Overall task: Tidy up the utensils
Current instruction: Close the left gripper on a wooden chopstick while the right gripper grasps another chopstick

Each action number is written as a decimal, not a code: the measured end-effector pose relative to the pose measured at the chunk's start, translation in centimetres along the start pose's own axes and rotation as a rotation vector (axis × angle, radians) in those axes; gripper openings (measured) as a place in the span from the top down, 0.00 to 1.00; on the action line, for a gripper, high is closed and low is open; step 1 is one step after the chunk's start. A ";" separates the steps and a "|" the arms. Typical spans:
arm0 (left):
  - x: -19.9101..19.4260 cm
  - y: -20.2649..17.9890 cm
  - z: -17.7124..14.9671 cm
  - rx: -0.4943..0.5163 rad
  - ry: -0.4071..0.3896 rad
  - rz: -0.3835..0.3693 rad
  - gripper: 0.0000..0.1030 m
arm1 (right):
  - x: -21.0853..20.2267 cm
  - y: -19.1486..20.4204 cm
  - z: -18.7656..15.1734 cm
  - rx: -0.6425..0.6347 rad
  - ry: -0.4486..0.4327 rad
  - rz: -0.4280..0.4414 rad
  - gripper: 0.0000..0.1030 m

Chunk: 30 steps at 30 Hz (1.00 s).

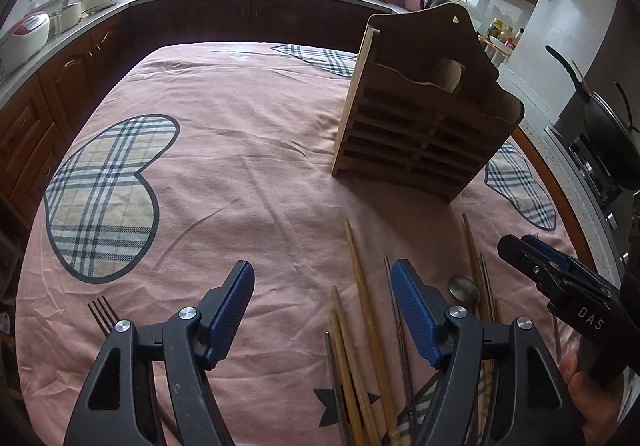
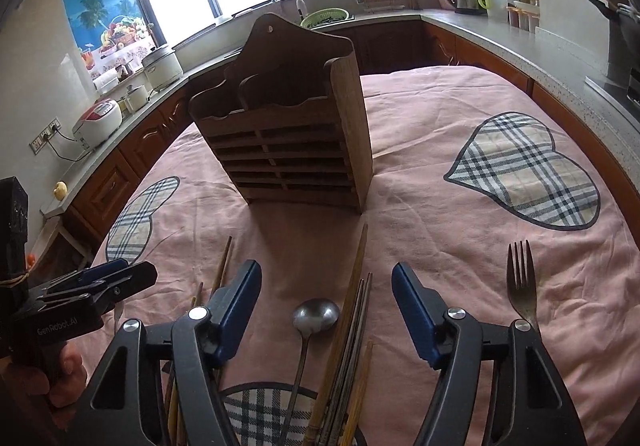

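A: Chopsticks (image 2: pixel 340 350) lie in a loose bundle in front of the wooden holder (image 2: pixel 292 141), on the pink cloth (image 2: pixel 440 230). We see a spoon (image 2: pixel 315 316) among them, bowl toward the holder.

B: We hold the right gripper (image 2: pixel 326 306) above that spoon, jaws apart, grasping nothing. One fork (image 2: pixel 520 282) lies to the right of the bundle.

A: We keep the left gripper (image 1: pixel 322 306) left of the bundle, nearer us than the holder, jaws parted, nothing between them. A second fork (image 1: pixel 103 313) lies further left still.

B: The holder stands upright.
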<state>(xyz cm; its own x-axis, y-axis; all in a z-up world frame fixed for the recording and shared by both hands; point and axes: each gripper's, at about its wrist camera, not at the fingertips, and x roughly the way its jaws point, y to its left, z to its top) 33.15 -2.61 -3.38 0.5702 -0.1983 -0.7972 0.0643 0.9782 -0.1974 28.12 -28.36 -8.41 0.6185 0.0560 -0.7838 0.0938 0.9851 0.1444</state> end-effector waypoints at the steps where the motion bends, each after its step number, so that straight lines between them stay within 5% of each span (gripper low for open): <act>1: 0.9 0.0 0.4 -0.001 0.015 -0.006 0.42 | 0.8 -0.2 0.3 0.004 0.012 -0.006 0.38; 7: 5.4 -0.4 2.2 -0.002 0.087 -0.028 0.47 | 4.5 -1.6 1.3 0.028 0.086 -0.028 0.50; 15: 9.9 -1.7 3.1 0.053 0.136 -0.005 0.69 | 6.5 -1.9 1.9 0.015 0.117 -0.050 0.64; 17: 10.3 -2.1 3.1 0.066 0.138 -0.008 0.87 | 6.7 -1.6 1.9 -0.006 0.113 -0.074 0.73; 19: 10.6 -2.3 3.1 0.071 0.141 -0.016 0.93 | 6.8 -1.4 2.0 -0.015 0.110 -0.087 0.91; 30: 5.9 -2.2 3.3 0.025 0.049 -0.093 0.94 | 1.4 -1.0 2.8 0.040 0.033 0.033 0.94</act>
<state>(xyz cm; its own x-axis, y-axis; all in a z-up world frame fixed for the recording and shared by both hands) 39.02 -5.76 -5.76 0.5203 -0.2902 -0.8031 0.1356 0.9566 -0.2578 31.10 -29.69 -7.91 0.5960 0.0938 -0.7975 0.1058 0.9753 0.1938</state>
